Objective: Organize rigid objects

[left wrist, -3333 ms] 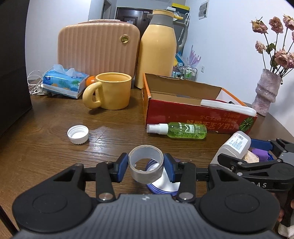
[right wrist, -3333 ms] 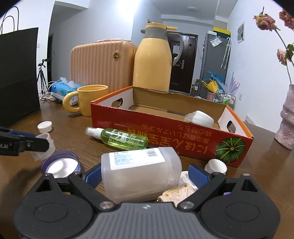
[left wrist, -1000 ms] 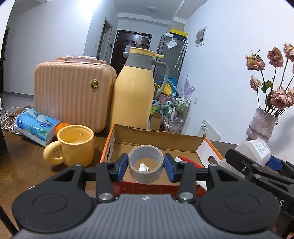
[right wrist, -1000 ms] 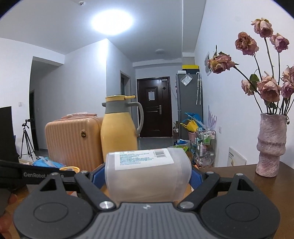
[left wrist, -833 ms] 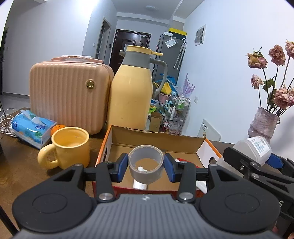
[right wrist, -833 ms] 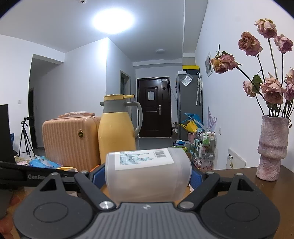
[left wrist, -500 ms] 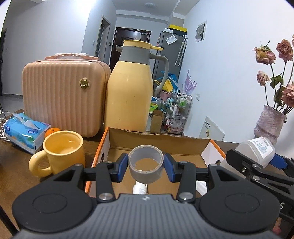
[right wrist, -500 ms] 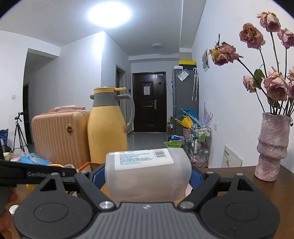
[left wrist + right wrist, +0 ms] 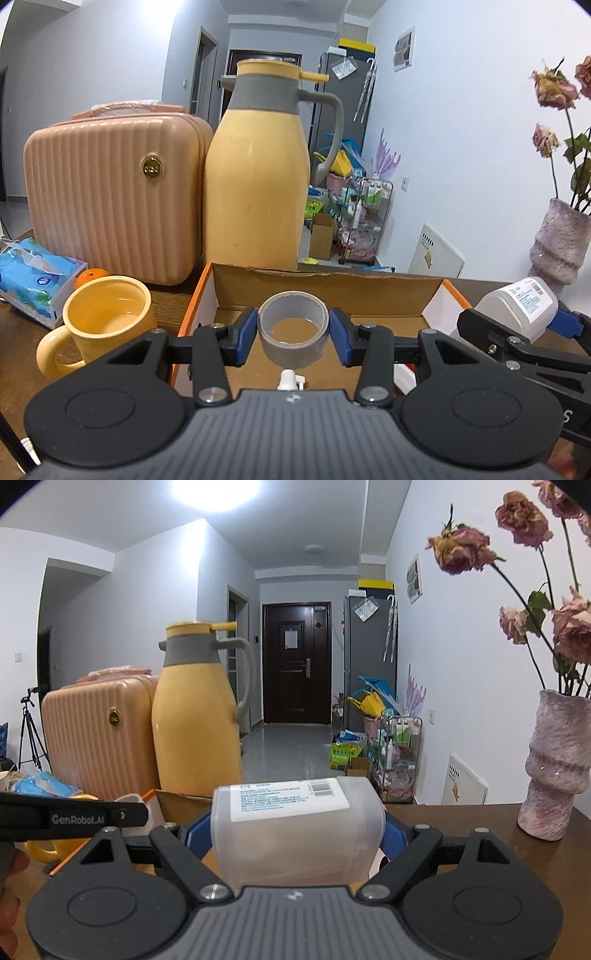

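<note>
clamping a grey tape roll [image 9: 293, 325] between its blue pads, the left hand-held gripper [image 9: 293, 334] holds it upright, open end up, above the near part of the cardboard box [image 9: 332, 284]; held level like this, it looks ready to go straight down onto the box floor. the right hand-held gripper [image 9: 295, 834] is clenched on a translucent plastic bottle [image 9: 295, 830] lying sideways, label up, squeezed across its body so it cannot roll out. in the left wrist view that bottle hangs at the right end of the box, near its orange-edged wall, so both loads seem bound for the same box.

just below the tape roll a white spray nozzle [image 9: 290, 378] pokes up; whether it lies inside the box or in front of it is hidden by the gripper body, and it may sit right under the drop. something white and red shows low at the right too. left of the box stands a yellow mug [image 9: 107, 325], close to the box wall, with a tissue pack [image 9: 33, 275] and an orange [image 9: 90, 275] beyond it. at the far side a yellow thermos jug [image 9: 258, 177] and a peach suitcase [image 9: 110, 195] stand behind the box, and a pink vase [image 9: 552, 764] of dried roses sits on the surface [image 9: 461, 823] to the right, well clear.
</note>
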Available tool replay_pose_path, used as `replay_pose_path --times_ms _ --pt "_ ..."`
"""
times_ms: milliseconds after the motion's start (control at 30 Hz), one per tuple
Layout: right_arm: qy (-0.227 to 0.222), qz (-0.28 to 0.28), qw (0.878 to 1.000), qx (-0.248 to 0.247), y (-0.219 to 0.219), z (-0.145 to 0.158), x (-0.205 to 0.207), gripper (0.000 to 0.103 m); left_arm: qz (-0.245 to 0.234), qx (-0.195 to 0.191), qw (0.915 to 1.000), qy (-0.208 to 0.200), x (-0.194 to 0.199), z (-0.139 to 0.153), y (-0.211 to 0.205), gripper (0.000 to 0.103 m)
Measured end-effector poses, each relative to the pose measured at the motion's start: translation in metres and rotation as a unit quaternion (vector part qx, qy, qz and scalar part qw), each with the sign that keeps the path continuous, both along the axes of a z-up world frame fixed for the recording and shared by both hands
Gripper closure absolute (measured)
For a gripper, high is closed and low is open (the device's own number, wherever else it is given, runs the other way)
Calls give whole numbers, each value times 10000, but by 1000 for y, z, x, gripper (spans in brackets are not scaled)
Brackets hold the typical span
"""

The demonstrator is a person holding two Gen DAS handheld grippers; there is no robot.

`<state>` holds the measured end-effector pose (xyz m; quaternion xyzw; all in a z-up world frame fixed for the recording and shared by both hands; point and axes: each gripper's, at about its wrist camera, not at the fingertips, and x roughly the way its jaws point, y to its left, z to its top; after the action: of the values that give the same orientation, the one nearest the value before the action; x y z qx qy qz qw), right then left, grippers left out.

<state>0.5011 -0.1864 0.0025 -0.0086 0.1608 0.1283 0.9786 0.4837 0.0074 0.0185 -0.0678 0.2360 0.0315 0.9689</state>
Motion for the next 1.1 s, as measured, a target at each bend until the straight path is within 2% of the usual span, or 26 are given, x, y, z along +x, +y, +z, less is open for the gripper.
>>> replay_pose_path --times_ms 533,600,667,733,767,800,900,1100 --pt "467 65 9988 -164 5 -20 27 16 39 204 9986 478 26 -23 -2 59" --pt "556 107 9983 -110 4 -20 28 16 63 221 9984 514 27 -25 -2 52" --pt "572 29 9983 -93 3 -20 29 15 57 221 9987 453 25 -24 -2 30" --pt "576 -67 9982 -155 2 -20 29 5 165 313 9987 370 23 -22 -2 14" --pt "572 -94 9982 -162 1 -20 29 3 220 343 9987 312 21 -21 -2 4" --pt "571 -114 9982 -163 0 -20 29 2 275 357 9987 253 19 -20 -2 0" --pt "557 -177 9981 -176 0 -20 28 0 421 357 9984 90 15 -16 1 0" --pt "516 -227 9983 -174 -2 -19 25 0 515 324 9980 174 18 -17 4 0"
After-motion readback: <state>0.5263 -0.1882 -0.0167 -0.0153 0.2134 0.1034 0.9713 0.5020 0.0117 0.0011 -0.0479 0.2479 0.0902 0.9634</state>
